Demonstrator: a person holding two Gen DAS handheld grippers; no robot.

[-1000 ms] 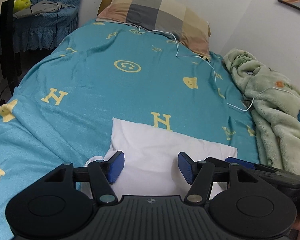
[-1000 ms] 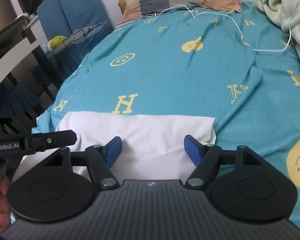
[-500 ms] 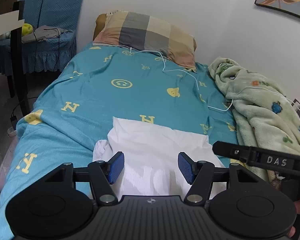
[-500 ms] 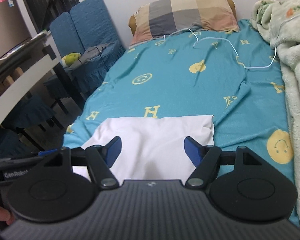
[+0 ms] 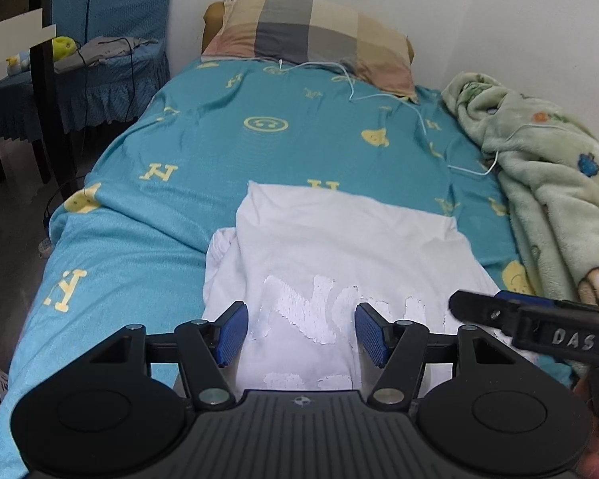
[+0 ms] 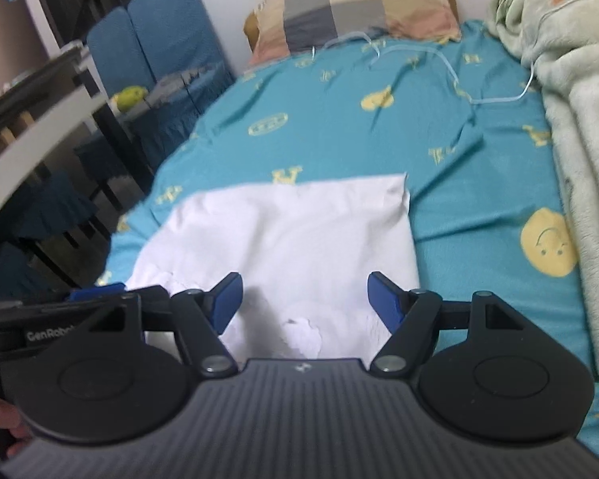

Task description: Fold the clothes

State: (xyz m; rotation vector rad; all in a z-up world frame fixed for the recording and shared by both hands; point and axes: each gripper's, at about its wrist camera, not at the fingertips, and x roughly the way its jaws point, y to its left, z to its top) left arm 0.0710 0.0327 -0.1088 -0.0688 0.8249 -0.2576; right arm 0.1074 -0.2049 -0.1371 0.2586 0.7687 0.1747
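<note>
Hovering both 2-finger tools, left gripper (image 5: 298,329) and right gripper (image 6: 301,299), jaws apart and empty, over the folded white cotton shirt (image 5: 339,247) at lower centre, we should pinch its near corners evenly

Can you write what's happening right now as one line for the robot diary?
stage: fold clothes | white T-shirt: partly folded on teal bedsheet | left claw: open, empty | right claw: open, empty

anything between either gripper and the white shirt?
Nothing visible. Left gripper and right gripper both hang open over the white shirt; the white cable and green blanket lie clear of it.
</note>
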